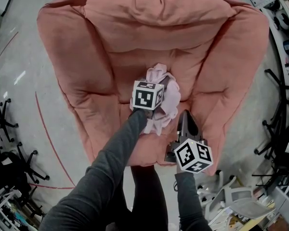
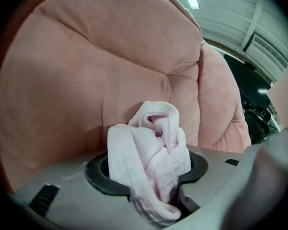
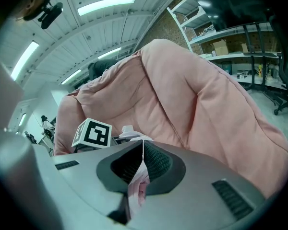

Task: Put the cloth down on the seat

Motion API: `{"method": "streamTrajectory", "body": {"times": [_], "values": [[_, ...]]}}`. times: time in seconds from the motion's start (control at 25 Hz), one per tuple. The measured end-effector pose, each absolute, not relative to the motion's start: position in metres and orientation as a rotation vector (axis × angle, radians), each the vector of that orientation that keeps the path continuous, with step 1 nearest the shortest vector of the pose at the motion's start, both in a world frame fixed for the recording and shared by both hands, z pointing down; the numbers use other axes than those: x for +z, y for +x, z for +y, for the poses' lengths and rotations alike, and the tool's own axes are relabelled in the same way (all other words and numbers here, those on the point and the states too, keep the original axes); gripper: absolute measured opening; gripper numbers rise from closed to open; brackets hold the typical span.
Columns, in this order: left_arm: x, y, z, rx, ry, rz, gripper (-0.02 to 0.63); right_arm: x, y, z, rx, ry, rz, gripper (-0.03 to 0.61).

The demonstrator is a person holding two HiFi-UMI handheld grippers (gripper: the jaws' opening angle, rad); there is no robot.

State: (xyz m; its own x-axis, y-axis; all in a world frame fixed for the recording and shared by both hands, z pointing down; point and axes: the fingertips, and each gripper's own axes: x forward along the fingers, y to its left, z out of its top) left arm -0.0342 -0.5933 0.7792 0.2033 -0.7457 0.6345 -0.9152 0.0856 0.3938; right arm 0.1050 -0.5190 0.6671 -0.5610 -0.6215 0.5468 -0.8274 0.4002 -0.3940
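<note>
A pale pink cloth [image 1: 166, 103] hangs bunched over the seat of a big pink cushioned chair [image 1: 135, 57]. My left gripper [image 1: 156, 88] is above the seat's middle, shut on the bunched cloth [image 2: 149, 147], which stands up between its jaws [image 2: 151, 176]. The chair's back [image 2: 86, 80] fills that view. My right gripper [image 1: 185, 115] is just right of the cloth, near the seat's front edge. Its jaws [image 3: 141, 169] are shut on a thin fold of the cloth [image 3: 137, 188]. The left gripper's marker cube [image 3: 92, 133] shows beyond them, with the chair's arm [image 3: 197, 104] behind.
Office chair bases stand on the floor at the left [image 1: 9, 124] and right [image 1: 279, 124]. A white chair [image 1: 236, 196] is at the lower right. A red line [image 1: 48, 134] runs over the grey floor. Shelves [image 3: 230, 37] stand behind the chair.
</note>
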Motion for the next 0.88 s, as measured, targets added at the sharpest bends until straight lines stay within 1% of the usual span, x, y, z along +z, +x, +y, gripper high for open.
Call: {"method": "streamTrajectory", "body": {"times": [0.16,0.4,0.48,0.8,0.88], "values": [[0.785,-0.044,-0.603,0.298,1.701,-1.555,0.241,0.670,0.099,-0.521,0.936,1.252,-2.354,0.011],[0.783,-0.041,-0.599,0.284,1.704,-1.555,0.241,0.671,0.093,-0.522,0.937,1.259,-2.358,0.011],[0.782,-0.040,-0.597,0.271,1.700,-1.545,0.247,0.670,0.090,-0.523,0.938,1.262,-2.361,0.011],[0.768,-0.028,-0.583,0.244,1.738,-1.477,0.312,0.661,0.084,-0.520,0.934,1.250,-2.387,0.011],[0.765,-0.025,-0.578,0.249,1.738,-1.474,0.318,0.659,0.086,-0.517,0.932,1.247,-2.385,0.011]]}}
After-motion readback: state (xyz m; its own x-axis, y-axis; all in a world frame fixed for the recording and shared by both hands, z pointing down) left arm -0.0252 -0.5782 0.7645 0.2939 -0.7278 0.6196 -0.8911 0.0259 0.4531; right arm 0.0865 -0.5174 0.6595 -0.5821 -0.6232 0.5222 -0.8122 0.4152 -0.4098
